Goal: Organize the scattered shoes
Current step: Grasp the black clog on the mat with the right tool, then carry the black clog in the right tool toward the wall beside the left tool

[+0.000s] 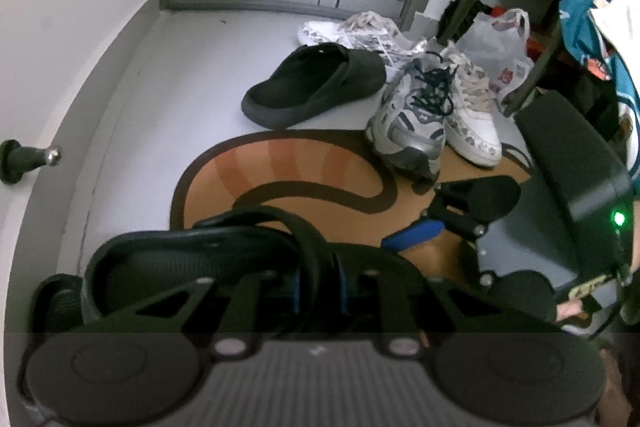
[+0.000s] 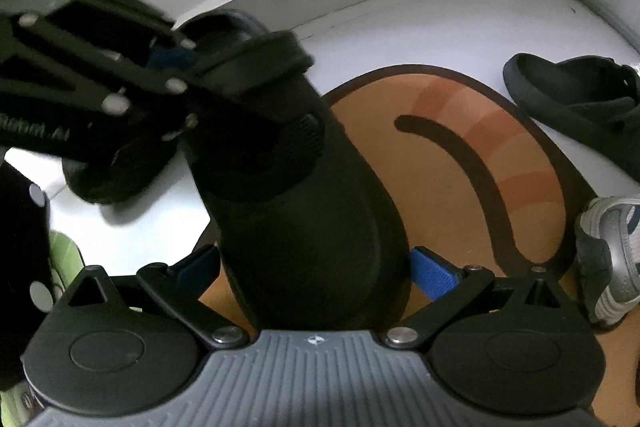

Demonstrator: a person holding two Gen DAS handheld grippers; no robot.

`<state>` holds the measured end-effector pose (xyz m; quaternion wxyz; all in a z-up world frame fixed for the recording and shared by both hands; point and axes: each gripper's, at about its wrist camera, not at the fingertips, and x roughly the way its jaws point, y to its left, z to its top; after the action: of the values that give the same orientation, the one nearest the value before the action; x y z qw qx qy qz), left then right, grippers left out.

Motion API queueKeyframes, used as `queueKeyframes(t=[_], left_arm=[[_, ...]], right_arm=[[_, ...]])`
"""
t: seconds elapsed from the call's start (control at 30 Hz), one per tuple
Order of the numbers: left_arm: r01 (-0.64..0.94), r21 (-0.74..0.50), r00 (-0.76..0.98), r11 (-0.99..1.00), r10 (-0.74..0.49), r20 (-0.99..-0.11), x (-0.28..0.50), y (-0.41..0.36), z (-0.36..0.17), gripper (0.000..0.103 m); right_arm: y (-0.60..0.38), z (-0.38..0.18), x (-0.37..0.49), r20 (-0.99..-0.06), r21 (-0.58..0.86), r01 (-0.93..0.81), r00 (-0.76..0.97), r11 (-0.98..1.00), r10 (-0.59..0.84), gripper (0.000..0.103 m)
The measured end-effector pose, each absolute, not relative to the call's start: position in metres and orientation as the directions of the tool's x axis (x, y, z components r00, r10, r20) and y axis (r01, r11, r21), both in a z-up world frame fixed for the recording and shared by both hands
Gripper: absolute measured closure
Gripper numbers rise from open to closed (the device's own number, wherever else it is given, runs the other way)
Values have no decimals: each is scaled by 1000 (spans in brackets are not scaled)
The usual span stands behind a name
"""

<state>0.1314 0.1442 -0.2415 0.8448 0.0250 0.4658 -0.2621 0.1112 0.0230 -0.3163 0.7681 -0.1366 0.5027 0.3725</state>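
1. There are pale letters on the black left gripper, at the left edge of the right wrist view. They are too blurry to read for sure.
2. The plastic bag, in the upper right of the left wrist view, has small square code marks. They are too small to read.

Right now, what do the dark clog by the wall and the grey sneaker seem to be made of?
Dark clog: probably moulded foam or rubber; matte, seamless, one piece with a thick sole. Grey sneaker: apparently mesh with shiny silver synthetic overlays, dark woven laces, rubber sole.

Mat, bag — perhaps plastic.
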Motion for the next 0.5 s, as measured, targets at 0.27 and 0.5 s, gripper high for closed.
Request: queueKeyframes(t=[0.27, 0.5], left_arm=[[471, -205, 412, 858, -419, -809, 131, 140, -247, 83], [444, -186, 422, 877, -387, -820, 133, 145, -250, 81]], right_arm=[[14, -316, 98, -892, 254, -645, 132, 720, 433, 9], [21, -320, 82, -882, 343, -605, 55, 718, 468, 12]])
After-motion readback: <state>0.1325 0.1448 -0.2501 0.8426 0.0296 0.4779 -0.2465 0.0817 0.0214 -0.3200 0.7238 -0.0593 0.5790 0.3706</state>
